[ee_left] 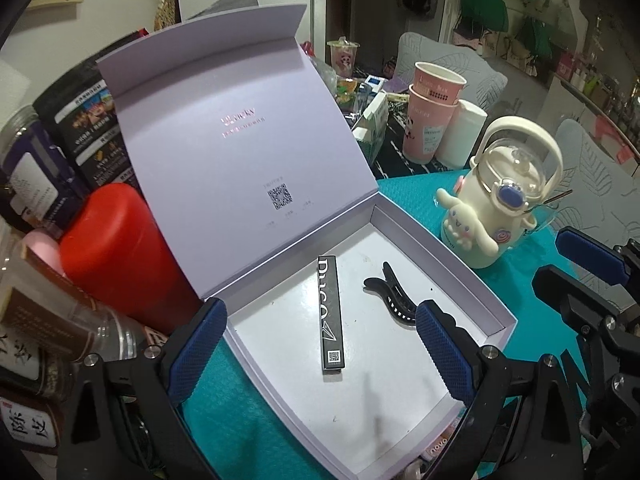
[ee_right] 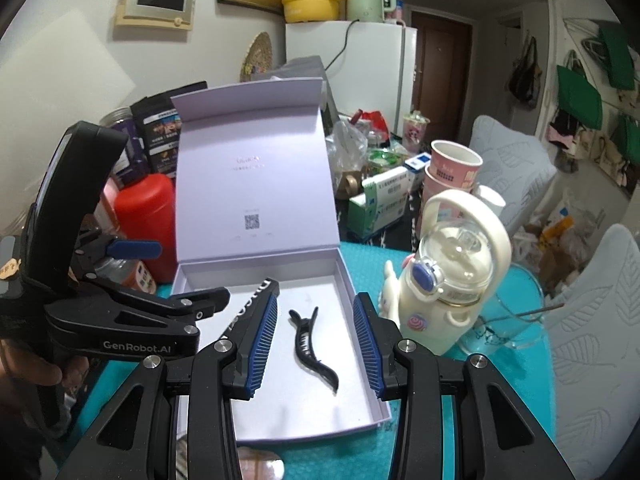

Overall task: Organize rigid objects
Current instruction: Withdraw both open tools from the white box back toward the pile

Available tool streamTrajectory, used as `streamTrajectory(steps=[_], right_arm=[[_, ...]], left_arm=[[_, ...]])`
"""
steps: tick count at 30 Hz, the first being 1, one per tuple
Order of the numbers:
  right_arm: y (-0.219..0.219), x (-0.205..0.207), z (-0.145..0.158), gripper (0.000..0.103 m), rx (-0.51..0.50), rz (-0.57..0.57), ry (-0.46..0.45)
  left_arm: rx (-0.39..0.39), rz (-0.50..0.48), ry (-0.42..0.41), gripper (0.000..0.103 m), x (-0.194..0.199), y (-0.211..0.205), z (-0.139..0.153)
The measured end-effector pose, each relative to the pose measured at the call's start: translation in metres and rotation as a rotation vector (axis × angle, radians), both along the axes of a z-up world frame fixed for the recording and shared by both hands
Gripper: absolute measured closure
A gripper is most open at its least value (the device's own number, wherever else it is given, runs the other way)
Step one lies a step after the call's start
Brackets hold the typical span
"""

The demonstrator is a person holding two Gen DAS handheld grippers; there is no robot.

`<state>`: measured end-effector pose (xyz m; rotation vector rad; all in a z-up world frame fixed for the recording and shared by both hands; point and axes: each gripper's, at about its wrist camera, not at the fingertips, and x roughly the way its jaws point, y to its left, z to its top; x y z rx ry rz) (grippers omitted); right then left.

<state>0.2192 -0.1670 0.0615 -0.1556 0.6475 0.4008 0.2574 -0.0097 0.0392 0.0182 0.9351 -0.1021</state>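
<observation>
An open lilac gift box (ee_left: 472,280) (ee_right: 360,292) lies on the teal mat with its lid standing up behind it. Inside lie a slim black carton (ee_left: 330,314) and a black hair clip (ee_left: 394,298) (ee_right: 314,344). In the right wrist view the carton (ee_right: 256,300) is partly hidden behind a finger. My left gripper (ee_left: 320,332) is open and empty above the box's near side. My right gripper (ee_right: 316,320) is open and empty, with its jaws on either side of the hair clip, above it.
A cream kettle-shaped bottle with a cartoon dog (ee_left: 496,208) (ee_right: 452,272) stands right of the box. A red canister (ee_left: 120,256) (ee_right: 144,212), jars and dark packets crowd the left. Pink paper cups (ee_left: 432,108) (ee_right: 452,168) stand behind. A clear glass (ee_right: 508,316) stands at the right.
</observation>
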Motion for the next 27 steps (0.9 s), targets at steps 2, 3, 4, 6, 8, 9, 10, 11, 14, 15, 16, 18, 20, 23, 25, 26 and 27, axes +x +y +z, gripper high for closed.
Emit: streamTrajectory(steps=[2, 3, 4, 6, 8, 9, 10, 11, 14, 15, 16, 18, 20, 23, 25, 26, 27], right_arm=[[-0.001, -0.006, 0.005, 0.061, 0.005, -0.003, -0.011], [-0.002, -0.008, 0.007, 0.061, 0.009, -0.003, -0.014], [-0.003, -0.012, 0.009, 0.061, 0.014, -0.003, -0.017], [-0.005, -0.019, 0.015, 0.06, 0.022, -0.006, -0.027], [-0.007, -0.026, 0.019, 0.057, 0.028, -0.009, -0.037], [-0.008, -0.03, 0.021, 0.054, 0.033, -0.01, -0.042], [-0.009, -0.033, 0.023, 0.054, 0.039, -0.01, -0.046], [-0.01, -0.037, 0.026, 0.053, 0.043, -0.01, -0.05], [-0.013, -0.045, 0.029, 0.047, 0.049, -0.017, -0.058], [-0.014, -0.048, 0.03, 0.045, 0.053, -0.019, -0.062], [-0.016, -0.052, 0.032, 0.044, 0.057, -0.02, -0.064], [-0.018, -0.058, 0.033, 0.042, 0.058, -0.026, -0.066], [-0.021, -0.065, 0.035, 0.038, 0.061, -0.03, -0.073], [-0.024, -0.079, 0.038, 0.037, 0.066, -0.034, -0.085], [-0.026, -0.087, 0.039, 0.036, 0.069, -0.039, -0.09], [-0.028, -0.091, 0.039, 0.036, 0.072, -0.041, -0.092], [-0.029, -0.093, 0.039, 0.036, 0.073, -0.042, -0.092]], left_arm=[[-0.002, 0.002, -0.015, 0.006, -0.007, 0.0, 0.006], [-0.003, 0.002, -0.023, 0.006, -0.009, 0.001, 0.009], [-0.002, 0.002, -0.032, 0.006, -0.013, 0.001, 0.013], [0.001, 0.004, -0.048, 0.006, -0.02, 0.001, 0.019], [0.0, 0.005, -0.063, 0.006, -0.027, 0.002, 0.025], [0.001, 0.004, -0.07, 0.006, -0.03, 0.002, 0.028], [0.002, 0.005, -0.077, 0.006, -0.034, 0.001, 0.031], [0.004, 0.007, -0.084, 0.006, -0.038, 0.002, 0.034], [0.008, 0.009, -0.103, 0.006, -0.05, 0.0, 0.042], [0.011, 0.01, -0.107, 0.005, -0.053, 0.0, 0.044], [0.011, 0.01, -0.114, 0.005, -0.058, 0.0, 0.046], [0.011, 0.009, -0.123, 0.005, -0.065, -0.001, 0.048], [0.012, 0.005, -0.132, 0.005, -0.073, -0.002, 0.052], [0.019, -0.002, -0.15, 0.005, -0.085, -0.003, 0.057], [0.018, -0.018, -0.162, 0.005, -0.093, -0.005, 0.059], [0.02, -0.027, -0.169, 0.005, -0.098, -0.007, 0.06], [0.024, -0.033, -0.175, 0.005, -0.101, -0.008, 0.061]])
